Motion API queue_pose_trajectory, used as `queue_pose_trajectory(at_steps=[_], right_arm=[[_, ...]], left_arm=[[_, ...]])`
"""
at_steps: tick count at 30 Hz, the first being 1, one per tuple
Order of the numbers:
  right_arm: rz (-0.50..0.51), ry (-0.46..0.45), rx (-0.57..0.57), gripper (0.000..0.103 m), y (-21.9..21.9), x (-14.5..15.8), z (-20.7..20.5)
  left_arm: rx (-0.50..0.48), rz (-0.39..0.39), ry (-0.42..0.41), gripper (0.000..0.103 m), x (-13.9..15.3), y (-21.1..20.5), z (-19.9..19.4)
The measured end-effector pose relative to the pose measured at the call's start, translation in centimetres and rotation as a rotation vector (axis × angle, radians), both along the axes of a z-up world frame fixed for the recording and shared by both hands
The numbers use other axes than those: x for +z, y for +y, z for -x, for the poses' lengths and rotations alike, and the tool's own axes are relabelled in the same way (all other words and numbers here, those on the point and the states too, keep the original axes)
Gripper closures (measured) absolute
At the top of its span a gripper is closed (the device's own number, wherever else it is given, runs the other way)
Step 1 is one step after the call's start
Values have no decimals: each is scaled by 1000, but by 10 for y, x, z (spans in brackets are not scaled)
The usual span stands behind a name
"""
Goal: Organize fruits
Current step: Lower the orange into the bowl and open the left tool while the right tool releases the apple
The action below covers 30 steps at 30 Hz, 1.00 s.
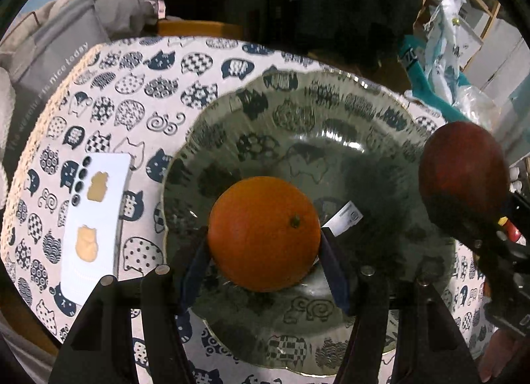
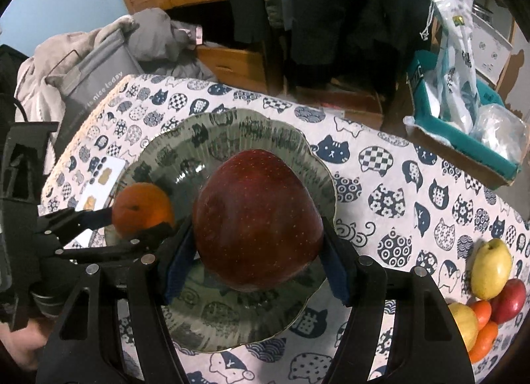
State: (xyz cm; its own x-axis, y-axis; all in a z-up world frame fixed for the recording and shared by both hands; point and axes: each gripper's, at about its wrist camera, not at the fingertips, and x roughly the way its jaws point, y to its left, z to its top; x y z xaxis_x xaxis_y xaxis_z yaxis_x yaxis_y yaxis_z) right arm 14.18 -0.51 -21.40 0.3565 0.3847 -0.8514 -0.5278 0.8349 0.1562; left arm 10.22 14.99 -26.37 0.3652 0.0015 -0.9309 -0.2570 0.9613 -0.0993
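On my left gripper [image 1: 264, 248] the two blue-padded fingers are pinched on an orange [image 1: 264, 233], stem end facing up and to the right, held over the near half of the green glass plate [image 1: 331, 112]; I cannot tell whether the fruit touches the glass. My right gripper [image 2: 256, 251] is clamped on a dark red apple [image 2: 256, 218], its fingers pressed against both sides, and that apple hangs over the middle of the same plate, just right of the orange. The plate sits on a white tablecloth printed with navy cats [image 2: 397, 185]. Left of the plate lies a white phone [image 1: 96, 218] with two tan cat stickers on its back. At the right near edge of the table I see a heap of loose fruit: a yellow-green apple [image 2: 491, 268], a red apple [image 2: 510, 299] and two small oranges [image 2: 483, 327]. Beyond the far right edge sits a teal cardboard box [image 2: 463, 139] holding plastic bags
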Motion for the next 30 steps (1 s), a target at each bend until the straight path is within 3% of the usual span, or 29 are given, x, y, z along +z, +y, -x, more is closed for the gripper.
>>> queue_pose_trajectory(at_steps=[6, 15, 25, 30], right_arm=[[-3, 9, -4, 33, -1, -3, -2], [-16, 25, -15, 33, -5, -4, -6], [-9, 61, 0, 33, 7, -13, -11], [23, 94, 28, 33, 21, -24, -9]], left_arm=[[-4, 17, 53, 37, -16, -2, -3], [-14, -19, 52, 35, -13, -6, -6], [6, -5, -42, 27, 27, 10, 17], [44, -5, -48, 26, 37, 25, 30]])
